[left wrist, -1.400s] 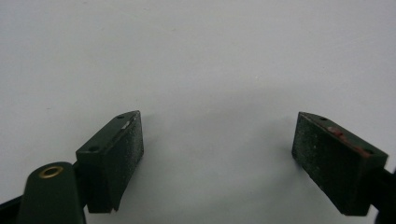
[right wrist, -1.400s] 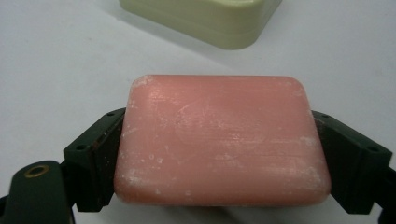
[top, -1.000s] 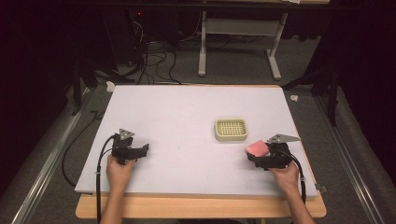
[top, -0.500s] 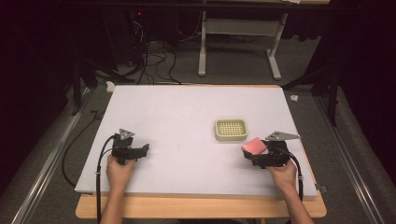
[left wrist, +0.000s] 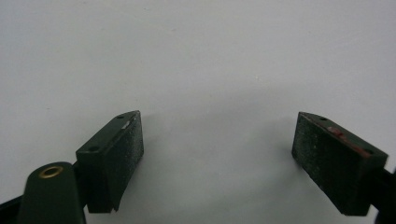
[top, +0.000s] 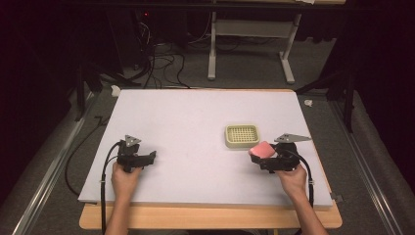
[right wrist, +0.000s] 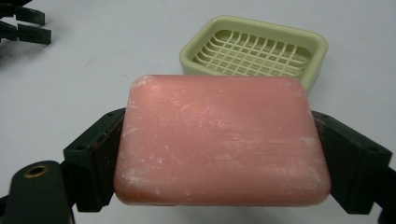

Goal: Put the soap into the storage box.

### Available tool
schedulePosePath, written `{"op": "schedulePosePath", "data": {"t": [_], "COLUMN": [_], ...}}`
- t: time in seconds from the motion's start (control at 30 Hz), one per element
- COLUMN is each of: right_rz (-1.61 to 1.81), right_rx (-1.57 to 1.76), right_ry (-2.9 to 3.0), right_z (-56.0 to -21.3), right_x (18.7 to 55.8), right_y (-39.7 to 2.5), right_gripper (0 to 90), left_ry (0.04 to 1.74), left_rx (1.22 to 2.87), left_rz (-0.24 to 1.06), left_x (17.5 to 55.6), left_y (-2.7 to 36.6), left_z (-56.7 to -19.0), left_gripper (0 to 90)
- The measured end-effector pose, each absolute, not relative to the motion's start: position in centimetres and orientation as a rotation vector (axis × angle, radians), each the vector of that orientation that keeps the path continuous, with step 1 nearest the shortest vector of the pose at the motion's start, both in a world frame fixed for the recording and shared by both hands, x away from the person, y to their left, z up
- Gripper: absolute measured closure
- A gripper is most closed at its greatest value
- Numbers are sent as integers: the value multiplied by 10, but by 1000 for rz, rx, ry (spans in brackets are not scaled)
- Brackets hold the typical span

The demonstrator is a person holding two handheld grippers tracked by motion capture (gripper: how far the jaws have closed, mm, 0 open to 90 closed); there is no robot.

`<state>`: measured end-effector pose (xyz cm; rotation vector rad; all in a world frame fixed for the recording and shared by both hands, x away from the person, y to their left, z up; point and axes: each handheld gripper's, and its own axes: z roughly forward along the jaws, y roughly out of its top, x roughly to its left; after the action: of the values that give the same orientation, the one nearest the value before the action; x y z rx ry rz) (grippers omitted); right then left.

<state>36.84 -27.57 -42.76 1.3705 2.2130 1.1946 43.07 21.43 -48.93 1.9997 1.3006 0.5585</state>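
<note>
- Shifted since a second ago: right gripper (top: 258,157) carrying pink soap (right wrist: 219,140) nearer the soap dish (right wrist: 254,49).
- Clamped between right jaws, dish just beyond.
- Left gripper (left wrist: 217,154) jaws apart over bare worktop (top: 186,122).

The right gripper (top: 258,156), its fingers clamped on the pink soap bar (top: 262,149), sits closer to the pale green soap dish (top: 242,136) than a second ago.
</note>
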Motion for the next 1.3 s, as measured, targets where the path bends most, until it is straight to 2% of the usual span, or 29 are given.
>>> {"op": "schedulePosePath", "data": {"t": [0.87, 1.3], "right_rz": [1203, 1184], "right_rx": [1386, 1414], "right_ry": [2238, 2240], "right_z": [-411, -414], "right_x": [392, 405], "right_y": [-254, -242], "right_gripper": [136, 136], "left_ry": [1301, 1300], "left_rx": [1999, 1999], "left_rz": [558, 558], "left_x": [431, 431], "left_y": [214, 214], "left_z": [-489, -489], "left_gripper": [172, 172]}}
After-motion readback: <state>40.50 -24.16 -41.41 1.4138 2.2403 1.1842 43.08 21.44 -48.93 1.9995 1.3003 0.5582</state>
